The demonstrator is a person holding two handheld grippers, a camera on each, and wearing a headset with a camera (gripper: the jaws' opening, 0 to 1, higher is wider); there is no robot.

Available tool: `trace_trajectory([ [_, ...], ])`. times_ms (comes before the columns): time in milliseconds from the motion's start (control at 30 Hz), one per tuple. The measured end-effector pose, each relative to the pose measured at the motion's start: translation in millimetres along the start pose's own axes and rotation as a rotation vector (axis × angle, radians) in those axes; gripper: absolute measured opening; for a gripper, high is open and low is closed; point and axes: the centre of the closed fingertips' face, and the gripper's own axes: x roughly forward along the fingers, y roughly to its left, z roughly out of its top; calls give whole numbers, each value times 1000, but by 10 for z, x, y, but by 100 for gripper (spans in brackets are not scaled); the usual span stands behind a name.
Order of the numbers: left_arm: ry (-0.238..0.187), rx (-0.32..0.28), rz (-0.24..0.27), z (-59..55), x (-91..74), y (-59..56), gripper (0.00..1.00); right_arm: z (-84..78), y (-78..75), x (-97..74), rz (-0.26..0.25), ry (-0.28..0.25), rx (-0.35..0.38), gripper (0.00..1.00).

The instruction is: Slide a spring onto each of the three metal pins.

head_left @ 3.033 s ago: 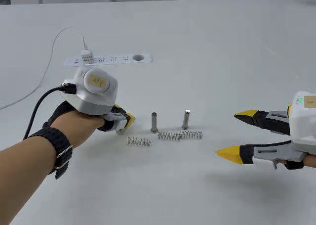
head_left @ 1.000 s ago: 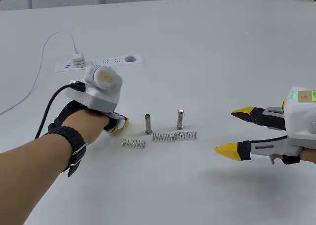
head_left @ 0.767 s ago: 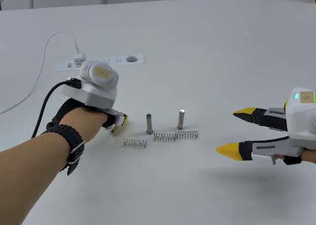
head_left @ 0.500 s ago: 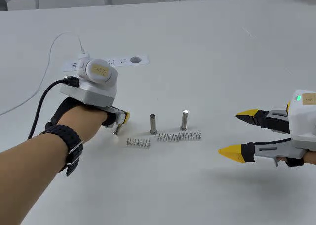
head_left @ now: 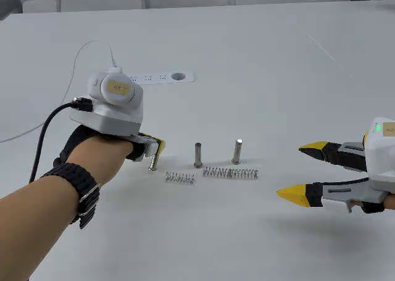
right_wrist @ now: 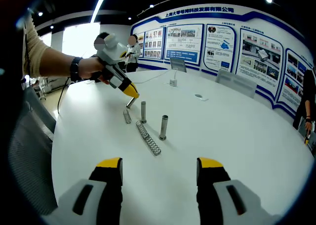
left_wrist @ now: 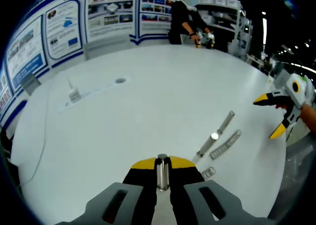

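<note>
The left gripper (head_left: 152,149) sits at the left of the desk (head_left: 265,58), held in a gloved hand. Its yellow-tipped fingers (left_wrist: 146,164) are closed on a metal pin (head_left: 153,162). In the head view this pin slants down out of the fingertips towards the desk, and I cannot tell whether its lower end touches the surface. In the left gripper view it stands clamped in the narrow gap between the two fingers.

Just right of it, a middle pin (head_left: 198,155) and a right pin (head_left: 237,151) stand upright on the desk, apart from each other. None of the three pins carries a spring.

A short spring (head_left: 179,178) lies flat between the metal pin and the middle pin, a little nearer the person. A second spring (head_left: 215,171) and a third spring (head_left: 244,173) lie end to end in one line, just in front of the two standing pins.

The right gripper (head_left: 302,170) hovers at the right edge, well apart from the pins and pointing towards them. Its fingers (right_wrist: 109,168) are spread wide with nothing between them.

Farther back on the desk lies a white power strip (head_left: 154,78), and a white cable (head_left: 73,63) runs from it to the left. A black cable (head_left: 46,130) leaves the back of the left gripper.
</note>
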Motion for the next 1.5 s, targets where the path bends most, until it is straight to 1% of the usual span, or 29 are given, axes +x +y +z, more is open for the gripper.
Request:
trace_trajectory([
  [333, -24, -12, 5, -18, -70, 8, 7, -7, 24, 15, 6, 5, -3, 62],
  [500, -37, -23, 8, -53, -124, 5, 7, -2, 32, 19, 9, 4, -5, 62],
  [933, -62, -49, 11, -104, -183, -3, 7, -16, 63, 39, 17, 12, -7, 62],
  [1067, -74, -49, 12, -111, -192, -11, 7, -13, 70, 42, 18, 14, -8, 62],
  [1267, -97, -29, 12, -120, -198, -21, 8, -19, 72, 45, 19, 15, -8, 62],
  [1400, -101, -27, 13, -126, -198, -16, 8, -18, 77, 50, 21, 15, -8, 62],
  [1500, -100, -1, 19, -135, -195, -12, 8, -22, 80, 53, 22, 18, -8, 62],
])
